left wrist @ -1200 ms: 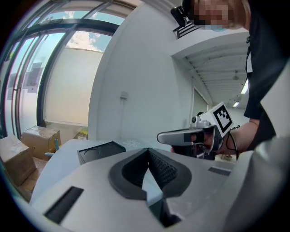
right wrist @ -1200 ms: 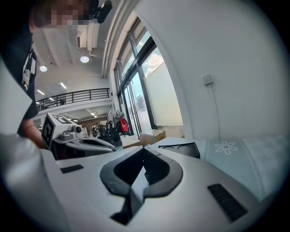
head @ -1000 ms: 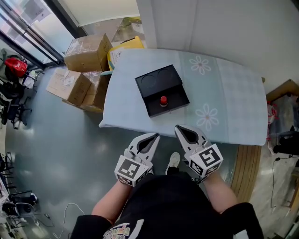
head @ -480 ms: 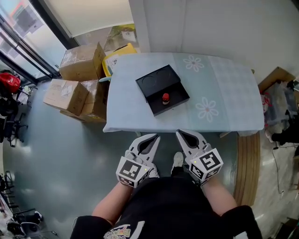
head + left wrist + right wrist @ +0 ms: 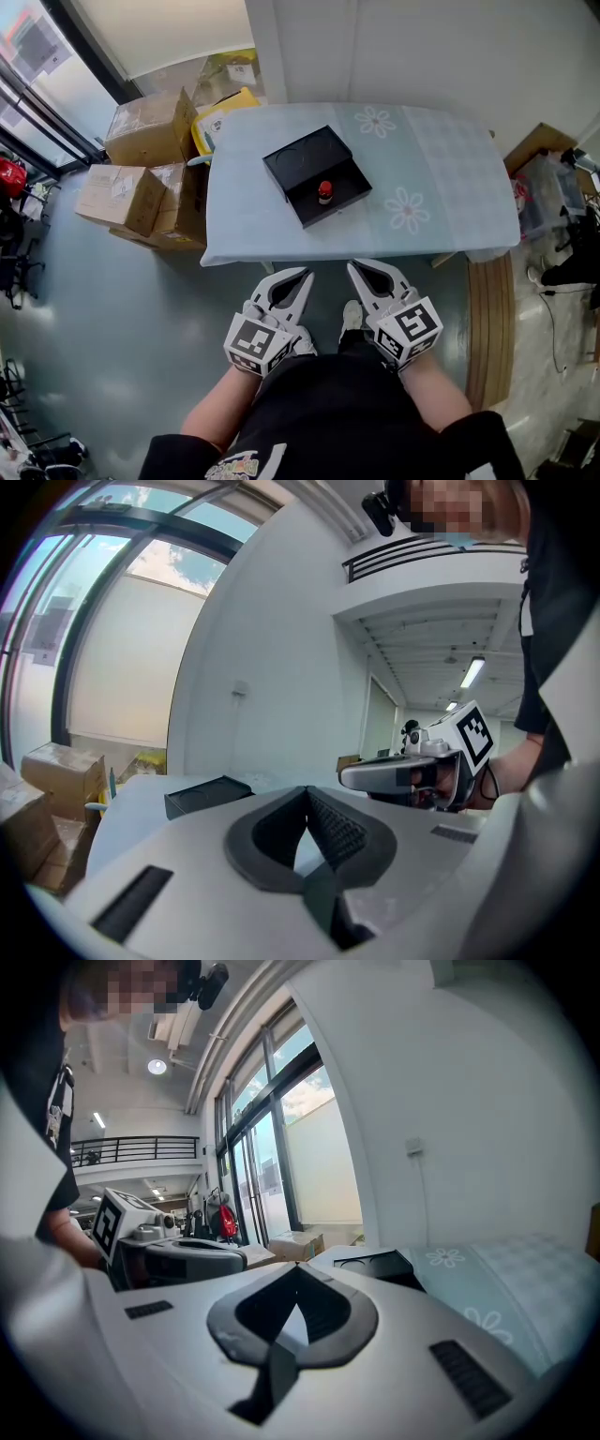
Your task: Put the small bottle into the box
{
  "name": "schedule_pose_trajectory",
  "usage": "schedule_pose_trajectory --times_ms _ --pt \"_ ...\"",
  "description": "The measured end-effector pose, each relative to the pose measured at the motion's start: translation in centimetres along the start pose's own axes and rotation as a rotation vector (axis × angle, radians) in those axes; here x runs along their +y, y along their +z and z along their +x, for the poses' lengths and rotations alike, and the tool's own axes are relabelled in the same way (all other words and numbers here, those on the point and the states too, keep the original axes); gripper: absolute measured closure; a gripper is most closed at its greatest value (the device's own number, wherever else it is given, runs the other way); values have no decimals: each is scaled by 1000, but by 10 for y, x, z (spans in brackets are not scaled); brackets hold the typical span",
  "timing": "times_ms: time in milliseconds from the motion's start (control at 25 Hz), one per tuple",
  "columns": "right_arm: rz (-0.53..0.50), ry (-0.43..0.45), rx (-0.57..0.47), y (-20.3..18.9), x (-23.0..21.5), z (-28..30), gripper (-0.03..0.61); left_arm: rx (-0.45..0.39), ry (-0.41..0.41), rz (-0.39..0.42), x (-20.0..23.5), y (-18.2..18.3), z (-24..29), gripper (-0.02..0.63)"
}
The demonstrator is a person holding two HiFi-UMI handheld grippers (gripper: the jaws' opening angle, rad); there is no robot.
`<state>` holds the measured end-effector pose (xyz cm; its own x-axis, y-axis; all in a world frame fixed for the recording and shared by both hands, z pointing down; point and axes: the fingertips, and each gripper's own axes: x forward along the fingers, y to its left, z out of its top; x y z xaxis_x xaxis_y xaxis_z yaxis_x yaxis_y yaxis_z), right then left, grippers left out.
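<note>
Head view: the small red-capped bottle (image 5: pixel 324 192) stands inside the open black rectangular box (image 5: pixel 302 159), on the table (image 5: pixel 450 187) with the pale blue flowered cloth. We hold the left gripper (image 5: pixel 302 277) and right gripper (image 5: pixel 356 269) low, just off the table's front edge, well apart from the box. The gripper views show what the head view doesn't: both jaw pairs pinched together, nothing between them. From those views we see only the box's side; the bottle is hidden.

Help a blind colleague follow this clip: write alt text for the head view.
Seen from above, a small bottle stands in an open black box on a blue-clothed table. The person holds the left gripper and right gripper shut, short of the table; cardboard boxes lie at left.
</note>
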<state>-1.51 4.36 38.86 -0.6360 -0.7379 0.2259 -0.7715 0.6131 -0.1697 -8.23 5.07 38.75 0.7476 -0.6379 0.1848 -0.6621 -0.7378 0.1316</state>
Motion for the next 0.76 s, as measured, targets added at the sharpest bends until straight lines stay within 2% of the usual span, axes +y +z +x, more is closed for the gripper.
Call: schedule_pose_trajectory --times_ms 760 --pt "12 -42 16 -9 13 17 569 17 -36 -14 20 -14 -11 606"
